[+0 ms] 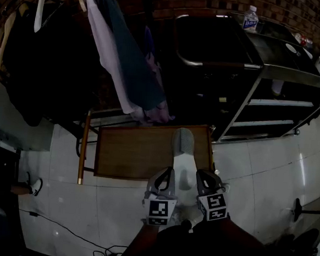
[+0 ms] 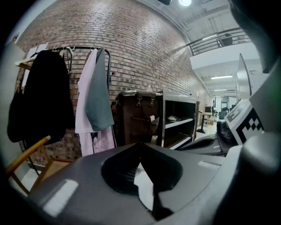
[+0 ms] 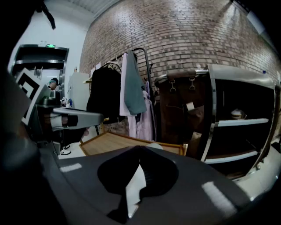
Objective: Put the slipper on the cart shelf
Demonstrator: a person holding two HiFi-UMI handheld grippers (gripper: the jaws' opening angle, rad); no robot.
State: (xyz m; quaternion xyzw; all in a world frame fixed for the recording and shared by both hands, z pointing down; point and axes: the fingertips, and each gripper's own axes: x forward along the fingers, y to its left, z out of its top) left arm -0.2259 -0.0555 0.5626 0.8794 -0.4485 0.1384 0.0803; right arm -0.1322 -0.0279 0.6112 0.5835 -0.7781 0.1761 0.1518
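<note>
A pale grey slipper [image 1: 184, 154] lies on the right part of a low wooden table [image 1: 130, 150], toe pointing away from me. My left gripper [image 1: 167, 174] and right gripper [image 1: 203, 176] hover on either side of its heel end, close to the table's front edge. Both sets of jaws meet at their tips with nothing held. Past the shut right gripper [image 3: 139, 148] the slipper's toe [image 3: 154, 146] just shows. The left gripper [image 2: 140, 144] points toward the metal cart [image 2: 178, 124]. The cart's shelves [image 1: 277, 103] stand to the right of the table.
A clothes rack with hanging garments [image 1: 121, 55] stands behind the table against the brick wall. A water bottle [image 1: 250, 18] sits on the cart top. A dark leather bag [image 3: 184, 105] hangs on the cart's end. Cables [image 1: 85, 240] lie on the white tile floor.
</note>
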